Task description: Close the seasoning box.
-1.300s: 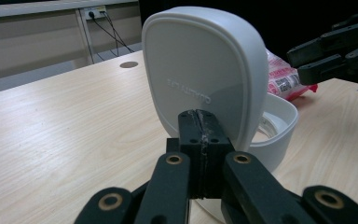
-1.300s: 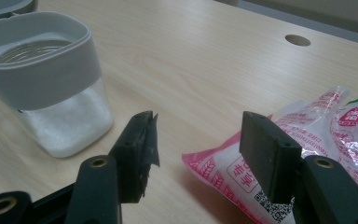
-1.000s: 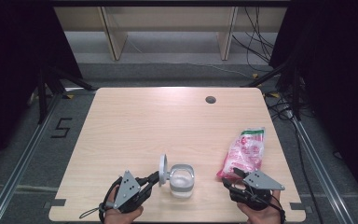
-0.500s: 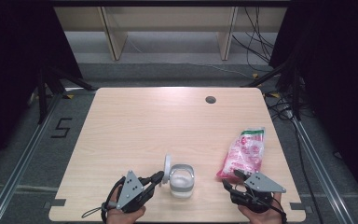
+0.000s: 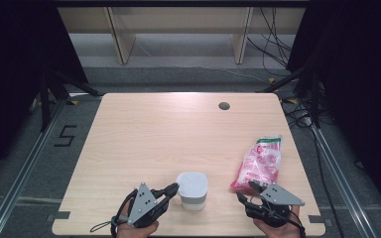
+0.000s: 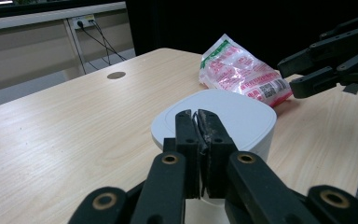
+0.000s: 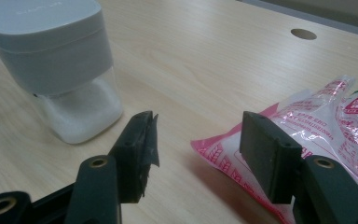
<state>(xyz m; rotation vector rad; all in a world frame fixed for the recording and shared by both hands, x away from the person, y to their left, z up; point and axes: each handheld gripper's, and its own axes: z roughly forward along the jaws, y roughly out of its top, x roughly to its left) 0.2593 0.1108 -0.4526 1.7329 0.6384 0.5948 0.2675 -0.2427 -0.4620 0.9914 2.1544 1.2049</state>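
Container (image 5: 192,190) with lid (image 6: 216,114) on top, set near the front edge of the tabletop (image 5: 168,134), about midway across. Just left of it, left tool (image 5: 171,190), tips at the container's side. Well to the right, packet (image 5: 260,162) lying lengthwise toward the right edge. Right tool (image 5: 244,192) at the packet's near end, one jaw either side of its corner, apart from it. Cable hole (image 5: 223,105) far back, right of centre.

Container (image 7: 58,65) lid lettering blurred; pouch (image 7: 326,135) cut off right.
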